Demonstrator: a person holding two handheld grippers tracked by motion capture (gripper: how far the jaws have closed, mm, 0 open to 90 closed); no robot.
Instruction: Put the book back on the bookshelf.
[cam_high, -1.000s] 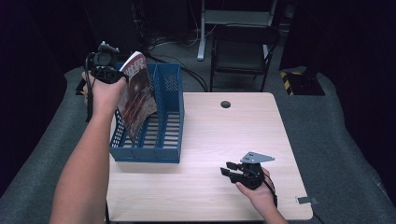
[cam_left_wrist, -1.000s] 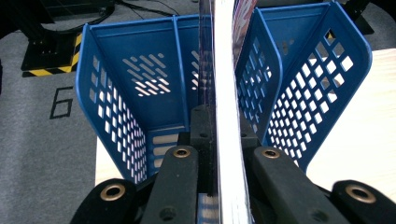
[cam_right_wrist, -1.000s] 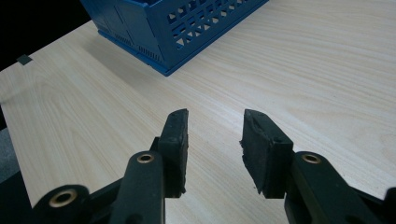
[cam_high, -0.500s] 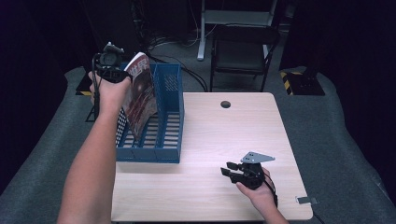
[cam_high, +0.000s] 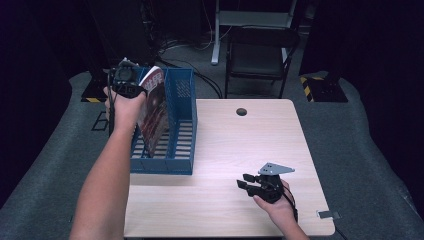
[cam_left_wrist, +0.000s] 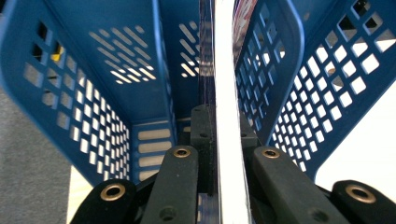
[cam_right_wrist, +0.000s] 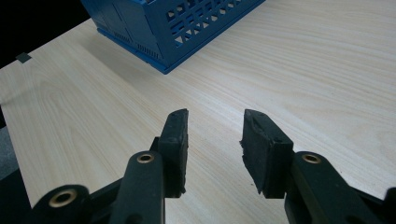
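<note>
Here, the left tongs (cam_high: 129, 84) are clamping one magazine (cam_high: 152, 112), holding it upright inside the single blue file rack (cam_high: 182, 125) on the counter (cam_high: 240, 150); the right tongs (cam_right_wrist: 212, 140) are resting released, holding nothing.

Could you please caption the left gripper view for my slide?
Left gripper clamps a magazine edge-on, inside the blue file rack.
</note>
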